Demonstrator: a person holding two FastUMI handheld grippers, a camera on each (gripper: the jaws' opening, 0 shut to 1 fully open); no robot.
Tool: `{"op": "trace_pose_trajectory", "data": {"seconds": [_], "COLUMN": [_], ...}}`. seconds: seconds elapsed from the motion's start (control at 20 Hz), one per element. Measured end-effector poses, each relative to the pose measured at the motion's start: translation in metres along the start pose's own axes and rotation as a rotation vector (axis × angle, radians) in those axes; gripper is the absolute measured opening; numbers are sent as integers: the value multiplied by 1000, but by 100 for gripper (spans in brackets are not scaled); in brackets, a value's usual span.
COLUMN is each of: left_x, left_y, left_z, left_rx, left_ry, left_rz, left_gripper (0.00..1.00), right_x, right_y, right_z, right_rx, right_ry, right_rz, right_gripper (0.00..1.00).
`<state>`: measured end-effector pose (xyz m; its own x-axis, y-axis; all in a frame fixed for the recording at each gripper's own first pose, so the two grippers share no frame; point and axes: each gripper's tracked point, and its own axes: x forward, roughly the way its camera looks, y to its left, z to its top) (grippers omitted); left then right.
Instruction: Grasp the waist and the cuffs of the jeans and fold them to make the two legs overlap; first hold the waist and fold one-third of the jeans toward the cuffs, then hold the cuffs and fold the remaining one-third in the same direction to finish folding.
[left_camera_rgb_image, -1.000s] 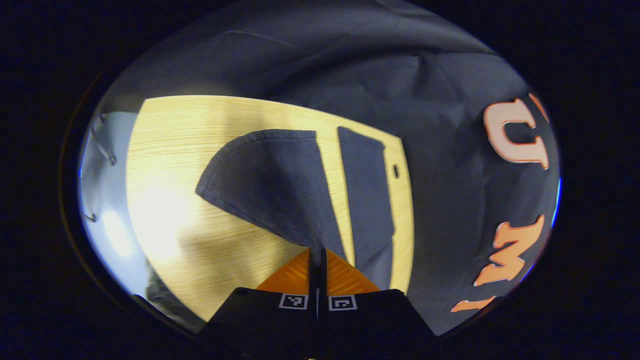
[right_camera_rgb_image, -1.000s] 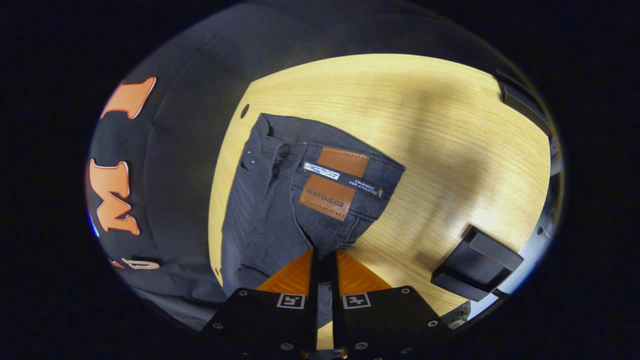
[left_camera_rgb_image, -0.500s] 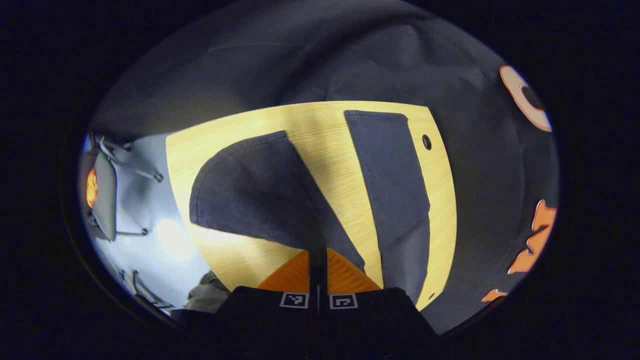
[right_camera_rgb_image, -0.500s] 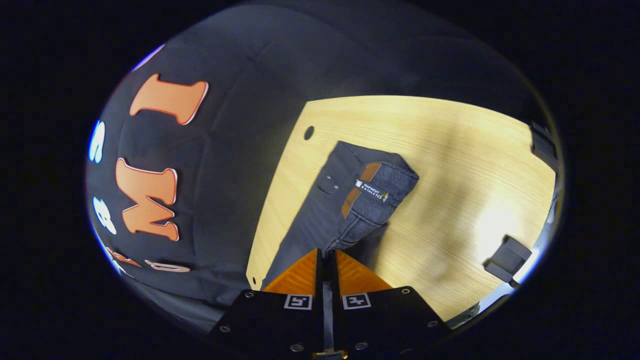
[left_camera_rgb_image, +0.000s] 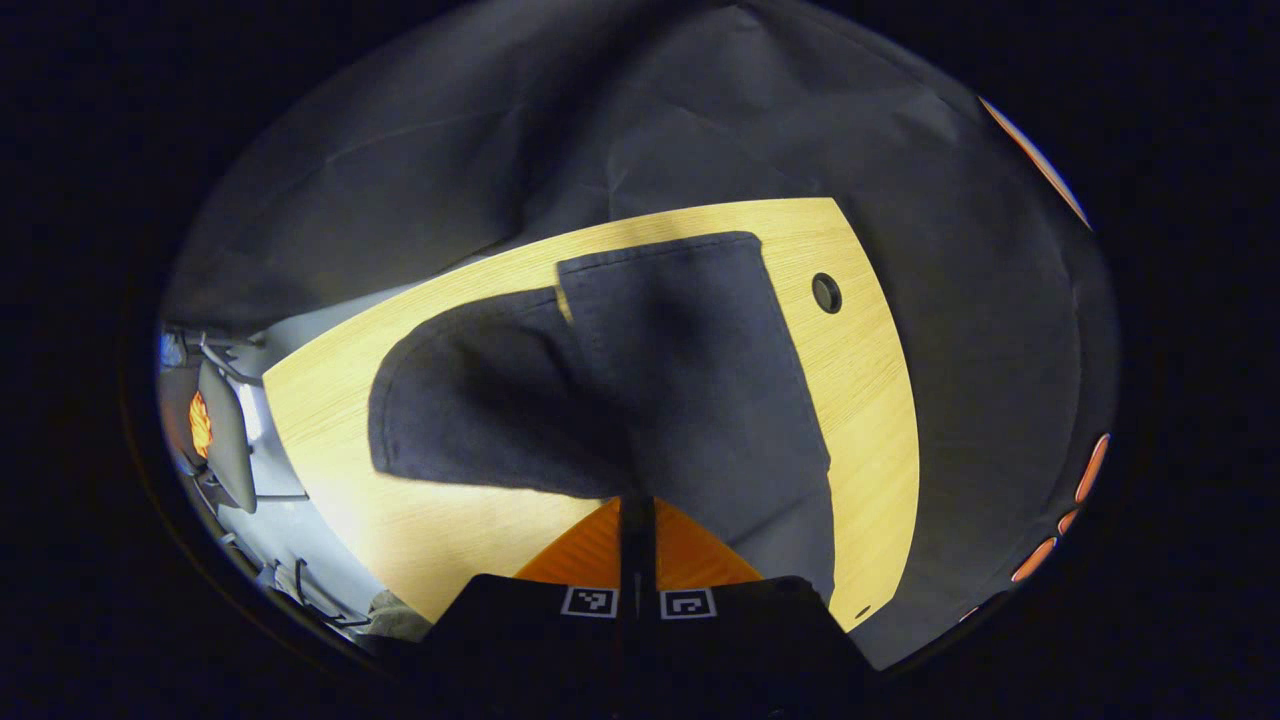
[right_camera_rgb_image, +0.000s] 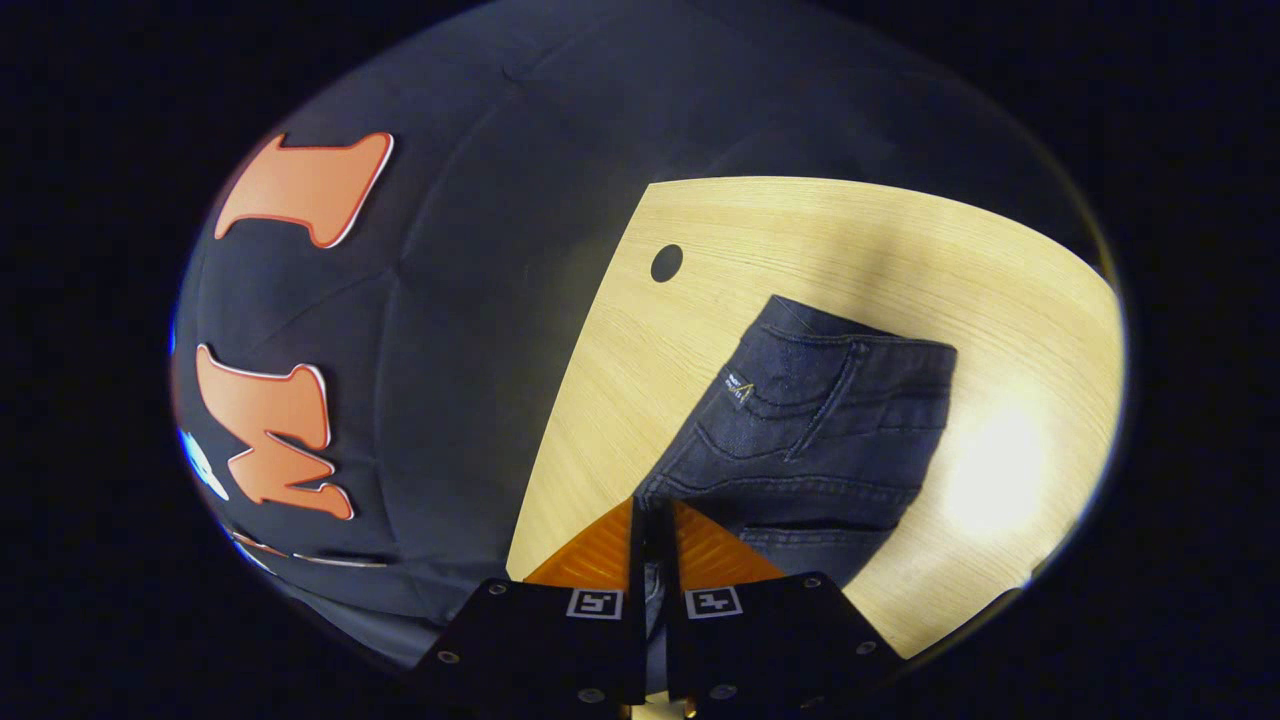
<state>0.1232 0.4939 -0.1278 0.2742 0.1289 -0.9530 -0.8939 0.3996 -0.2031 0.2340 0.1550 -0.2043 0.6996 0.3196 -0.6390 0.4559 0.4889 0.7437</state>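
Dark blue jeans lie on a light wooden table. In the left gripper view, my left gripper (left_camera_rgb_image: 636, 508) is shut on a cuff; that lifted leg (left_camera_rgb_image: 480, 410) hangs over and partly covers the other leg (left_camera_rgb_image: 720, 390), which lies flat. In the right gripper view, my right gripper (right_camera_rgb_image: 652, 510) is shut on the waist edge of the jeans (right_camera_rgb_image: 830, 420). The waist part is turned over, with a back pocket and seams facing up.
The table (right_camera_rgb_image: 760, 230) has a round cable hole (right_camera_rgb_image: 666, 263) near its far edge, also seen as the hole (left_camera_rgb_image: 826, 292) beside the flat leg. Chair frames (left_camera_rgb_image: 215, 430) stand on the floor at the left.
The left gripper carried the held leg across until it overlaps the other leg. The right gripper turned the waist over, so the leather label is hidden and the back pocket shows.
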Motion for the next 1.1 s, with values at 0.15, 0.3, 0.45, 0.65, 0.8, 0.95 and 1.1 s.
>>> {"op": "trace_pose_trajectory", "data": {"seconds": [0.15, 0.3, 0.45, 0.65, 0.8, 0.95, 1.1], "left_x": [27, 49, 63, 51, 12, -23, -46], "left_y": [-41, -87, -125, -161, -188, -191, -176], "left_z": [24, 46, 59, 80, 83, 47, -4], "left_rx": [26, 61, 127, 207, 288, 336, 352], "left_ry": [13, 9, 6, -98, -189, -240, -180], "left_rz": [-1, -68, -143, -267, -434, -557, -653], "left_gripper": [1, 1, 8, 97, 98, 98, 98], "right_x": [24, 54, 73, 50, 14, -15, -35], "right_y": [12, 10, 8, 36, 37, 22, -19], "right_z": [23, 36, 34, 39, 34, 21, 14], "right_rx": [1, -3, 52, -4, -98, -144, -141], "right_ry": [-30, -47, -58, -133, -170, -182, -198], "right_rz": [-12, -45, -69, 14, 15, 12, -28], "right_gripper": [9, 9, 11, 63, 98, 98, 98]}}
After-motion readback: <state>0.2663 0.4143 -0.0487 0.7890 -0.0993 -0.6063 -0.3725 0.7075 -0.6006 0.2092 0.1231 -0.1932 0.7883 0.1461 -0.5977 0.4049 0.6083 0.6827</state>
